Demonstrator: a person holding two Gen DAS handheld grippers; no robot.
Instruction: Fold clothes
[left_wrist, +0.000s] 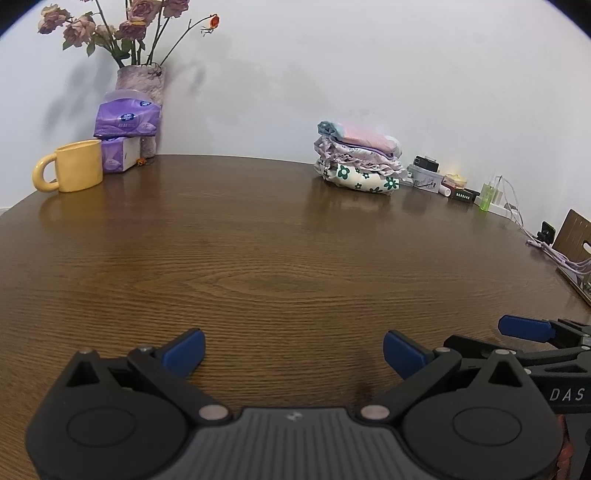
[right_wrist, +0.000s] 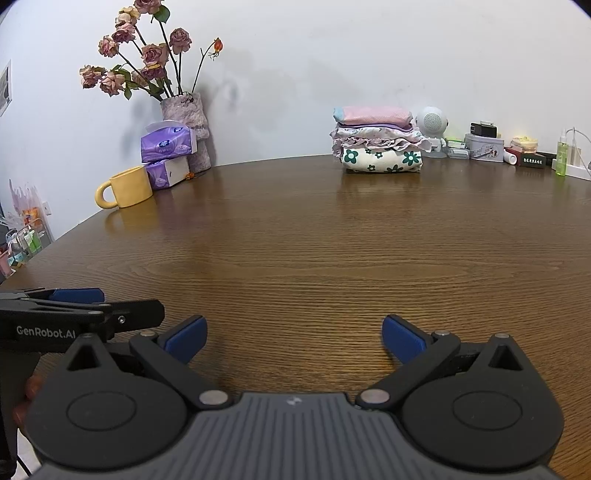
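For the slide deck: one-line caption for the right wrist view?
Open right tongs hover over a bare wooden table, folded clothes stack at the far edge.

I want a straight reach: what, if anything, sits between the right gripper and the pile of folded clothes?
Nothing visible. Bare wooden table runs from the open right gripper to the folded clothes at the far edge. The yellow mug stands well off to the left.
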